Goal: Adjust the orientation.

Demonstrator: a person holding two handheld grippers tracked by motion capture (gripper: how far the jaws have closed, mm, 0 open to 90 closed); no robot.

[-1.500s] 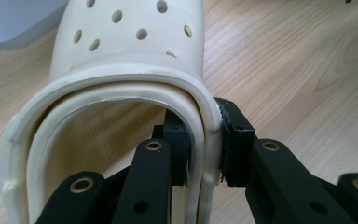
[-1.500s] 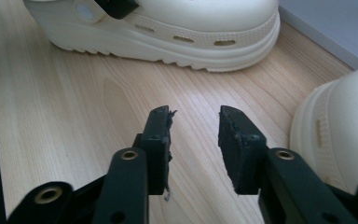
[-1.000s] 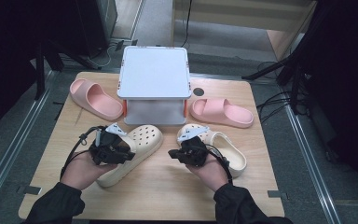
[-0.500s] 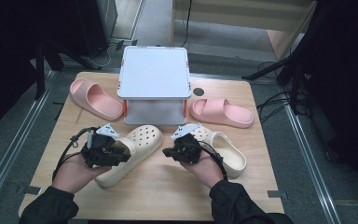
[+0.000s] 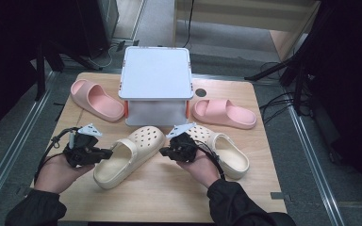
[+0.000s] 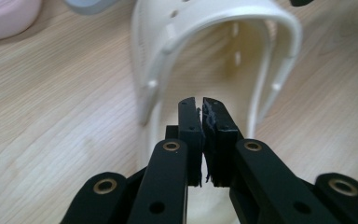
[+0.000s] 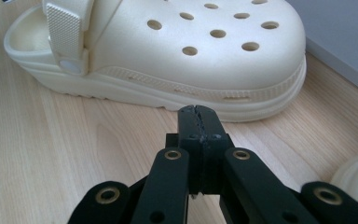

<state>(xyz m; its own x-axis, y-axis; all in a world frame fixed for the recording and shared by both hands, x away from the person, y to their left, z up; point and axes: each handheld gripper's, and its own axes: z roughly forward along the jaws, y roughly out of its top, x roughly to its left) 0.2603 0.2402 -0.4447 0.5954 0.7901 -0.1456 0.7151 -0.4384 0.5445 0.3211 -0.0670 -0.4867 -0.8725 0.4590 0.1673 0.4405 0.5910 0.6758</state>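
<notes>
Two cream perforated clogs (image 5: 128, 156) (image 5: 219, 149), upright.

A light wooden table (image 5: 264, 188) with rounded corners fills the middle of the high view, and it sits on a grey floor (image 5: 311, 155) with metal rails (image 5: 9, 155) running along its 9 o'clock and 3 o'clock sides. Up at 12 o'clock a pale wooden piece of furniture (image 5: 264, 14) stands across the back, black cables (image 5: 273, 101) trail over the floor toward 2 o'clock, and dark stand legs (image 5: 52, 59) show at 10 o'clock. Both far sides drop into deep shadow, while even light falls on the tabletop.
</notes>
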